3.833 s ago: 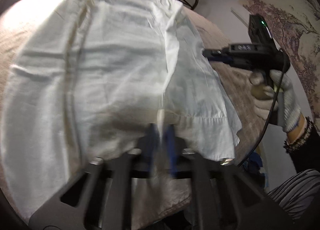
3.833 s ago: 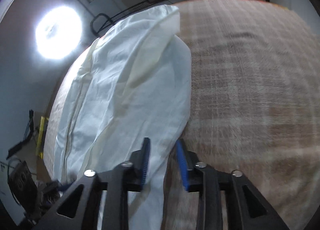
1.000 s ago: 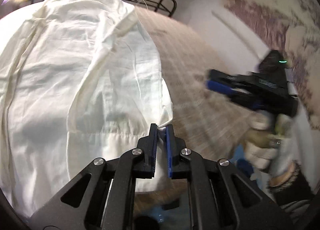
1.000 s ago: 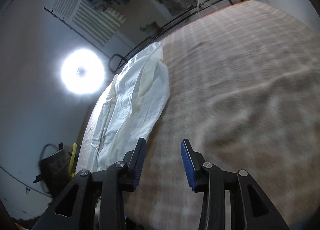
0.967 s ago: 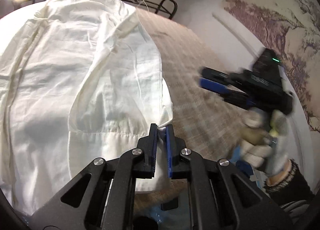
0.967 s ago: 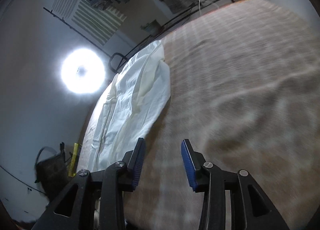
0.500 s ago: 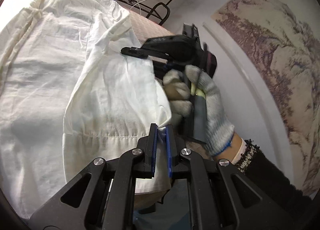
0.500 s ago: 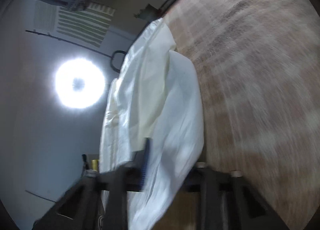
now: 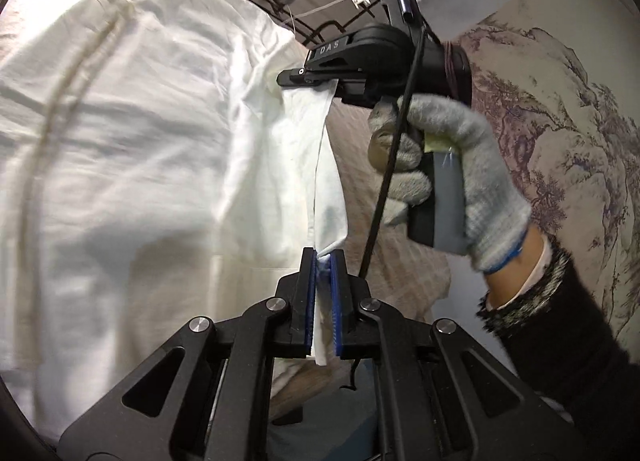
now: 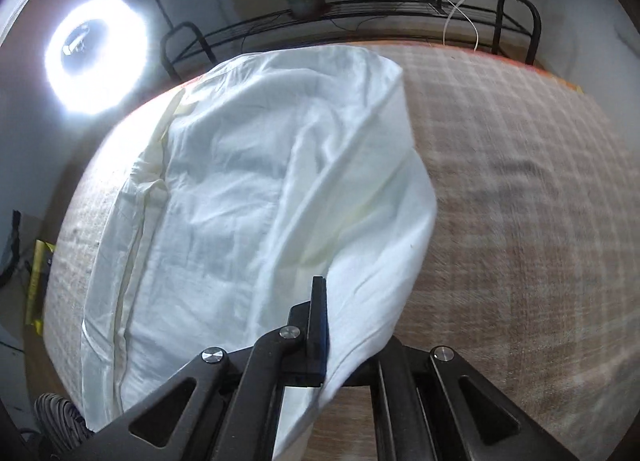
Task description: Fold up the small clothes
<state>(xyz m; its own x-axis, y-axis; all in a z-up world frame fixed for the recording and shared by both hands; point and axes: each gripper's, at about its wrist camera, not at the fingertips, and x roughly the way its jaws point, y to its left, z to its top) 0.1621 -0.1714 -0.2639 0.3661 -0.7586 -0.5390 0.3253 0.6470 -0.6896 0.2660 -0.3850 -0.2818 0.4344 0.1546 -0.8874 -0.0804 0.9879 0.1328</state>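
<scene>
left tongs (image 9: 322, 261) clamp white garment (image 9: 140, 133) corner; right tongs (image 9: 298, 79) clamped on its edge, over plaid cover (image 10: 520, 221).

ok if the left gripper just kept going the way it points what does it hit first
Probably the white garment itself: the left gripper is shut on its hem, and the lifted edge runs ahead to the right gripper. Depth is unclear, but cloth comes before anything else.

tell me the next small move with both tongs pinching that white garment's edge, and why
Probably carry the pinched edge across toward the far side of the white garment and lay it down. Left tongs and right tongs are both shut on the same raised edge, and the rest lies flat on the plaid blanket.
</scene>
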